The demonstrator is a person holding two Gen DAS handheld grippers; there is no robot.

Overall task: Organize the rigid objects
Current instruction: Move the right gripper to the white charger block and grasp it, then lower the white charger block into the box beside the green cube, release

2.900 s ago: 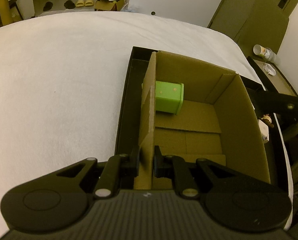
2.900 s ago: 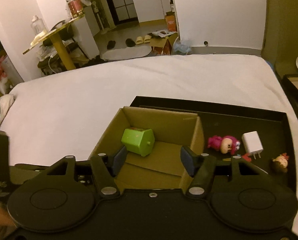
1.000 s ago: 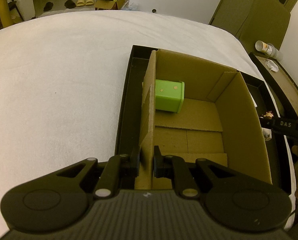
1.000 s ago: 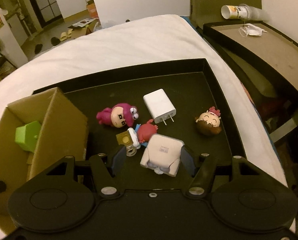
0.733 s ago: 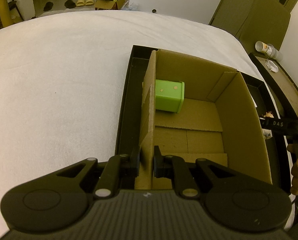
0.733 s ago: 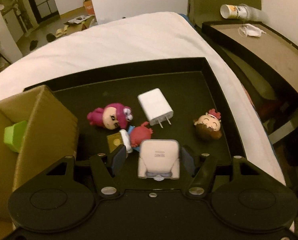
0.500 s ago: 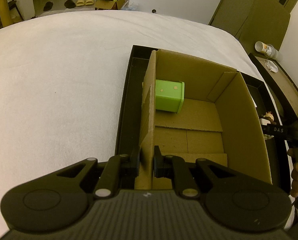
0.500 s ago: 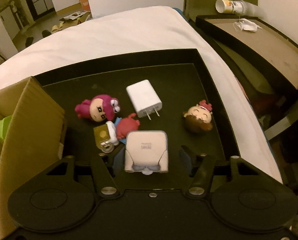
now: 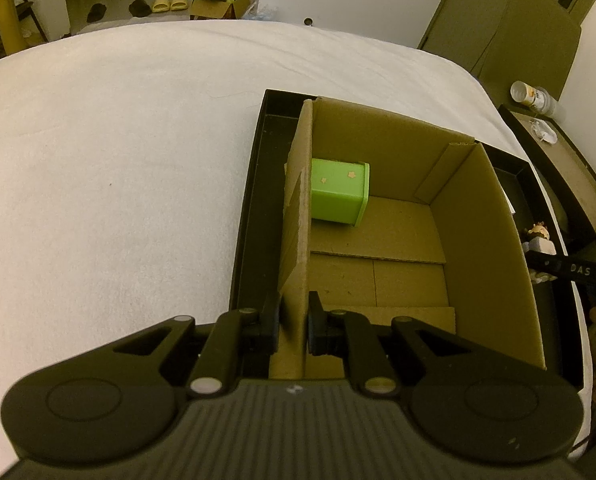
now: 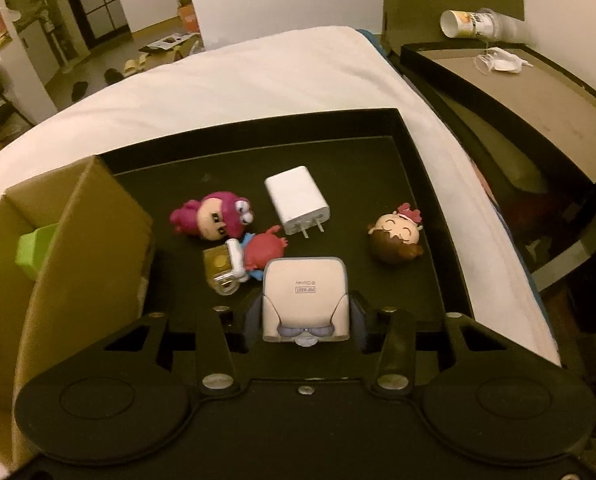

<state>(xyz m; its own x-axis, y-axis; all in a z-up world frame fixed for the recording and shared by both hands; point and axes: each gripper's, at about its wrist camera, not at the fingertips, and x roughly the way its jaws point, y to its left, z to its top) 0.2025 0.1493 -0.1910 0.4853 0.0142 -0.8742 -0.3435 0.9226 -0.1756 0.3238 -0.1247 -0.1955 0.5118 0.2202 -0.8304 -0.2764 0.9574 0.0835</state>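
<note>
White bed (image 9: 118, 152) carries a black tray (image 10: 421, 184), with a cardboard box (image 9: 485, 240) at the tray's left end.

Left tool (image 9: 292, 330): nearly closed, pinching the box's left wall near its near corner, levelled along that wall.

Right tool (image 10: 303, 316): closed onto a beige figurine (image 10: 303, 292) near the tray's near edge, pitched downward.

Risks: figurine is smooth and may slip or twist when lifted. It touches the red toy (image 10: 264, 252), which could drag along. Thin wall may buckle under the pinch.

Green block (image 9: 337, 192) sits in the box's far left corner.
</note>
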